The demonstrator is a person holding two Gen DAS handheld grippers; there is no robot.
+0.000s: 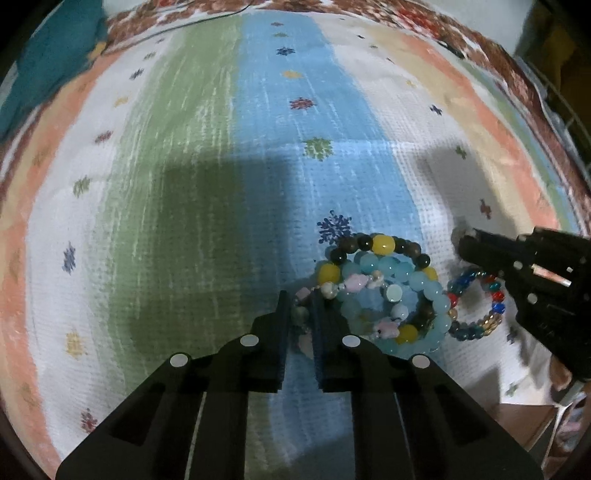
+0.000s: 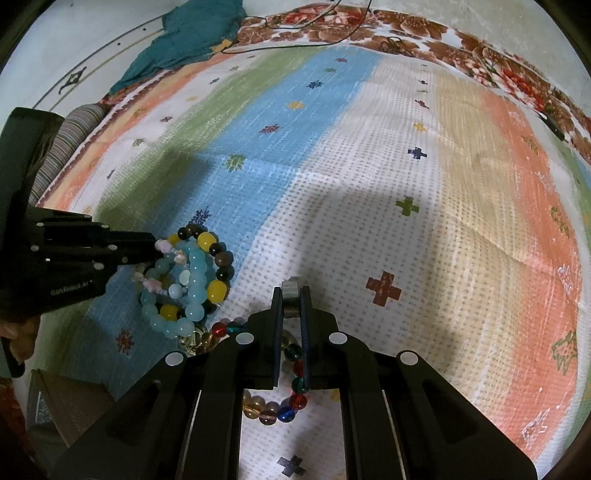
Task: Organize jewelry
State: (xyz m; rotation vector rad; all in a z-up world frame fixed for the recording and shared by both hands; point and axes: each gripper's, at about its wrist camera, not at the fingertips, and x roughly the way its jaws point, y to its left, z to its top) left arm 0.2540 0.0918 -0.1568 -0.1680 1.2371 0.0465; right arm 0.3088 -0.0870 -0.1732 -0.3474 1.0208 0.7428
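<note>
A pile of bead bracelets lies on the striped bedspread: a light blue one (image 1: 424,284), a dark-and-yellow one (image 1: 384,243) and a pink-and-white charm one (image 1: 354,282). My left gripper (image 1: 300,304) is shut on the pink charm bracelet's near edge. A multicoloured glass bead bracelet (image 1: 476,306) lies to the right of the pile, under my right gripper (image 2: 291,295). My right gripper is shut on a grey metal ring (image 2: 291,300) above that multicoloured bracelet (image 2: 295,391). The pile (image 2: 192,280) and the left gripper (image 2: 159,251) show at left in the right wrist view.
The bedspread (image 2: 406,166) has green, blue, white, beige and orange stripes. A teal cloth (image 2: 192,40) and black cables (image 2: 295,33) lie at the far edge. A striped bolster (image 2: 70,136) lies at the left. A brown box (image 2: 70,406) sits beside the bed's near edge.
</note>
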